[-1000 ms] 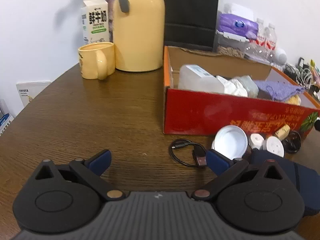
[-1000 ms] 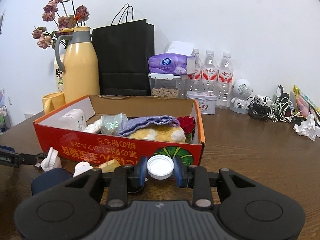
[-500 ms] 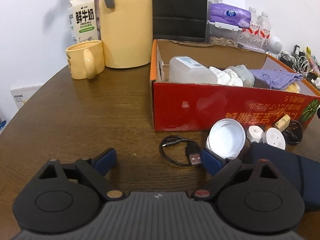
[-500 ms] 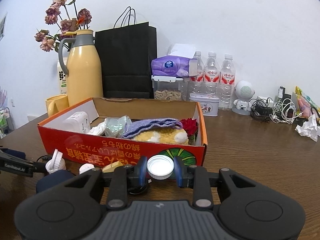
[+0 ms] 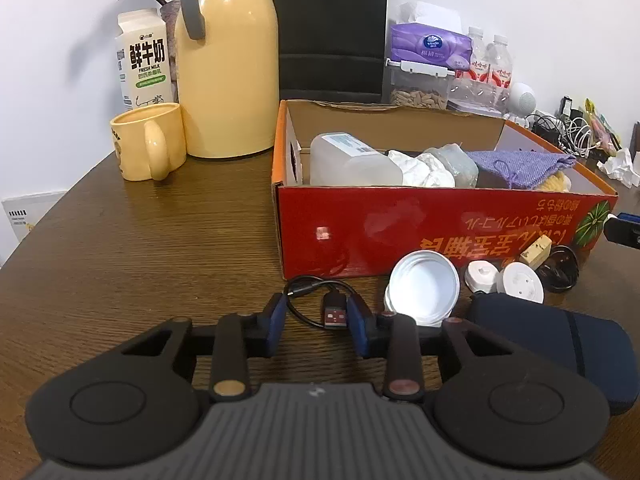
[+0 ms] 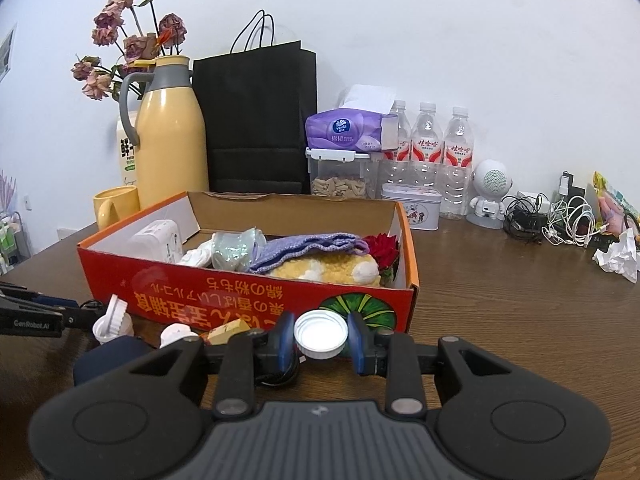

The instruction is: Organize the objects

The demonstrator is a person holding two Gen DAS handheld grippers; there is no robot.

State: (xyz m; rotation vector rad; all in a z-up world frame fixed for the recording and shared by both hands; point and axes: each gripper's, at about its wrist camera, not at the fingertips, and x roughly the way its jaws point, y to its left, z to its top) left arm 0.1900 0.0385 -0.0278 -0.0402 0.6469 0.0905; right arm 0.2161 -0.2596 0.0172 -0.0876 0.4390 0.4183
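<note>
A black USB cable (image 5: 308, 294) lies coiled on the table in front of the red cardboard box (image 5: 400, 232). My left gripper (image 5: 318, 314) is closing around it: one pad touches the loop, the other pushes the plug. Its black side also shows in the right wrist view as the left gripper (image 6: 32, 316). My right gripper (image 6: 320, 324) is shut on a white bottle cap (image 6: 320, 338), held just in front of the red cardboard box (image 6: 240, 292). Beside the cable lie a white lid (image 5: 424, 288), two small white caps (image 5: 522, 282), a tan block (image 5: 536, 250) and a navy pouch (image 5: 560, 344).
The box holds a plastic bottle (image 5: 348, 156), a purple cloth (image 5: 516, 164) and a plush toy (image 6: 320, 268). A yellow jug (image 5: 228, 64), mug (image 5: 148, 140) and milk carton (image 5: 144, 56) stand at back left. Water bottles (image 6: 428, 160) and tangled cables (image 6: 560, 220) line the far right.
The left jaws came in from wide open to either side of the cable coil, and the plug has turned upright against the right pad. The right gripper still holds the cap, unmoved.
</note>
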